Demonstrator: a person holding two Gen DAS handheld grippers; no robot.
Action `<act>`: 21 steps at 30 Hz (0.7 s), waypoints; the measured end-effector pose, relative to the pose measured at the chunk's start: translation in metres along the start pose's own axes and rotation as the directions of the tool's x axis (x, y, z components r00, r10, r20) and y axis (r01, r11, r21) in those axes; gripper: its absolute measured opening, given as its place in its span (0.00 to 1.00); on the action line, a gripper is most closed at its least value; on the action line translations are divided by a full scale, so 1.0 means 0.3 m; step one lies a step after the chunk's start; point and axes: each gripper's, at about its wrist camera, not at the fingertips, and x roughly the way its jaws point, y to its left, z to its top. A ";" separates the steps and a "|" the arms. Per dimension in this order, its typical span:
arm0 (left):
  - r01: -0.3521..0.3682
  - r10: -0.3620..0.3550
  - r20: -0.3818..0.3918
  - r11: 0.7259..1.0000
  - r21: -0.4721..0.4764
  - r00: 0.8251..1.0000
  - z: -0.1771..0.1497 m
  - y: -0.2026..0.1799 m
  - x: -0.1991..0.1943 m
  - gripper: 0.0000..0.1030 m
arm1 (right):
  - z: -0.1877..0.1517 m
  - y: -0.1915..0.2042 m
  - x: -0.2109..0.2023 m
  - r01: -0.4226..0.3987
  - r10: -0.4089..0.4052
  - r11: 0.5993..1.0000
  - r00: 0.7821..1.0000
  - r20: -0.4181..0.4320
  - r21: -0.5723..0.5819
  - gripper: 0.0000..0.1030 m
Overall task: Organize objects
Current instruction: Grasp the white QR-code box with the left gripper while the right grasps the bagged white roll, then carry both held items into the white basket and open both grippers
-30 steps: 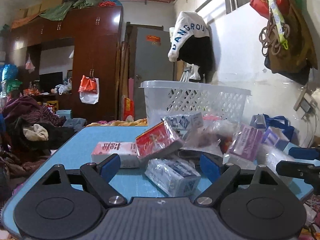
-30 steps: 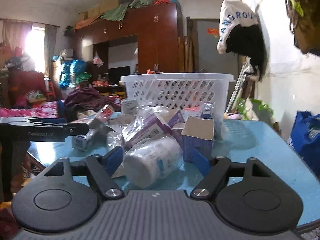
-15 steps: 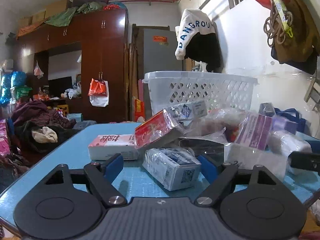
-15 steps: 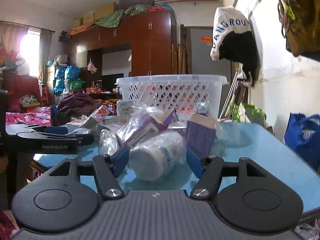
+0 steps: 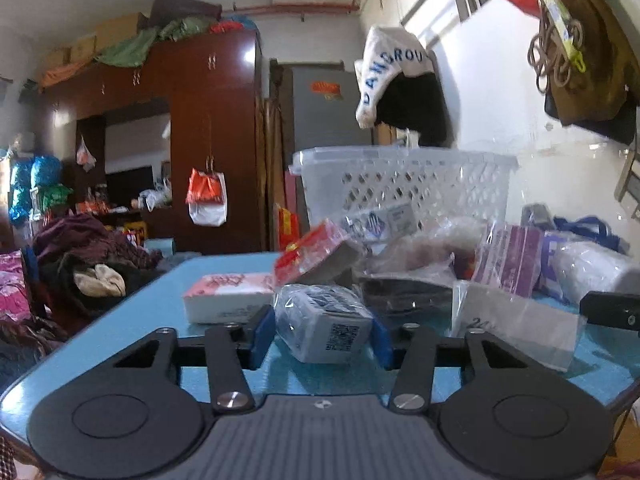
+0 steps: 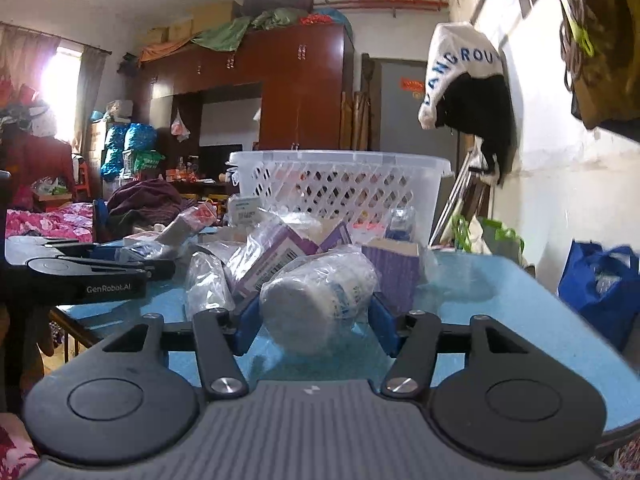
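A pile of wrapped boxes and bottles lies on a blue table in front of a white lattice basket. My left gripper has closed its blue pads on a small white box in clear wrap resting on the table. My right gripper has closed its pads on a white bottle in a plastic bag, lying on its side. The basket also shows in the right wrist view, behind the pile.
A pink-and-white box, a red pack and purple boxes lie around the left gripper. A purple box stands right of the bottle. The left gripper's body reaches in from the left. A wall runs along the right.
Both grippers moved forward and lower to the table. Each narrowed its fingers from wide open until the pads met its object: the wrapped box on the left, the bagged bottle on the right.
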 end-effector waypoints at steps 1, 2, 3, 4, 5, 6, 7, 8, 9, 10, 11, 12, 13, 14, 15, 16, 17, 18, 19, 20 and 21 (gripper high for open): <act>0.000 0.000 0.016 1.000 -0.002 1.000 0.002 0.002 -0.010 0.49 | 0.003 -0.001 -0.006 -0.002 0.002 1.000 1.000 0.008 -0.004 0.59; 0.001 -0.001 0.036 1.000 -0.004 0.999 0.003 0.006 -0.025 0.49 | 0.008 -0.005 -0.012 -0.003 0.003 1.000 1.000 0.013 -0.004 0.59; 0.000 0.000 0.053 1.000 -0.003 0.999 0.005 0.008 -0.037 0.49 | 0.014 -0.009 -0.013 -0.004 0.004 1.000 1.000 0.018 -0.003 0.59; -0.001 0.001 0.066 1.000 -0.001 0.998 0.012 0.011 -0.043 0.48 | 0.019 -0.014 -0.016 -0.007 0.007 1.000 1.000 0.023 -0.002 0.59; 0.000 0.000 0.078 1.000 0.000 0.997 0.014 0.013 -0.052 0.48 | 0.023 -0.018 -0.018 -0.007 0.007 1.000 1.000 0.028 -0.001 0.59; 0.003 -0.003 0.082 1.000 0.001 0.997 0.015 0.013 -0.056 0.48 | 0.026 -0.024 -0.020 -0.007 0.007 1.000 0.999 0.033 0.002 0.59; 0.006 -0.006 0.082 1.000 0.004 0.997 0.017 0.013 -0.056 0.48 | 0.030 -0.028 -0.021 -0.008 0.008 1.000 0.999 0.036 0.005 0.59; 0.008 -0.008 0.077 1.000 0.006 0.997 0.017 0.012 -0.051 0.48 | 0.031 -0.030 -0.022 -0.010 0.010 1.000 0.999 0.038 0.008 0.59; 0.013 -0.013 0.077 1.000 -0.001 0.997 0.015 0.015 -0.049 0.48 | 0.034 -0.034 -0.022 -0.013 0.012 1.000 0.999 0.041 0.011 0.59; 0.015 -0.014 0.078 1.000 -0.004 0.997 0.017 0.017 -0.048 0.48 | 0.036 -0.037 -0.023 -0.016 0.016 1.000 0.999 0.045 0.013 0.59; 0.014 -0.014 0.083 1.000 -0.003 0.996 0.019 0.019 -0.050 0.48 | 0.037 -0.037 -0.024 -0.018 0.017 1.000 0.999 0.048 0.012 0.59; 0.017 -0.017 0.091 1.000 -0.004 0.996 0.021 0.020 -0.054 0.48 | 0.038 -0.037 -0.025 -0.018 0.017 1.000 0.999 0.051 0.011 0.59; 0.019 -0.019 0.100 1.000 -0.004 0.995 0.021 0.020 -0.058 0.48 | 0.038 -0.035 -0.025 -0.019 0.019 1.000 0.998 0.052 0.009 0.59; 0.020 -0.019 0.111 1.000 -0.002 0.994 0.021 0.019 -0.064 0.48 | 0.040 -0.035 -0.024 -0.021 0.021 1.000 0.998 0.052 0.009 0.59; 0.020 -0.020 0.120 1.000 0.000 0.993 0.023 0.017 -0.068 0.48 | 0.039 -0.032 -0.024 -0.022 0.022 1.000 0.998 0.052 0.008 0.59; 0.021 -0.021 0.126 1.000 0.002 0.992 0.024 0.016 -0.071 0.48 | 0.040 -0.030 -0.025 -0.023 0.023 1.000 0.998 0.053 0.008 0.59; 0.022 -0.022 0.131 1.000 0.003 0.991 0.027 0.015 -0.074 0.48 | 0.042 -0.031 -0.026 -0.026 0.025 1.000 0.998 0.053 0.009 0.59; 0.024 -0.024 0.137 1.000 0.003 0.990 0.029 0.015 -0.078 0.48 | 0.042 -0.032 -0.028 -0.029 0.028 1.000 0.998 0.054 0.010 0.59; 0.024 -0.024 0.142 1.000 0.003 0.990 0.030 0.015 -0.082 0.48 | 0.045 -0.035 -0.031 -0.033 0.032 0.999 0.998 0.056 0.015 0.59; 0.023 -0.023 0.147 1.000 0.002 0.989 0.034 0.017 -0.085 0.48 | 0.049 -0.040 -0.033 -0.036 0.035 0.999 0.998 0.058 0.020 0.59; 0.023 -0.022 0.154 1.000 -0.002 0.988 0.039 0.020 -0.089 0.48 | 0.055 -0.046 -0.036 -0.042 0.040 0.999 0.997 0.060 0.027 0.59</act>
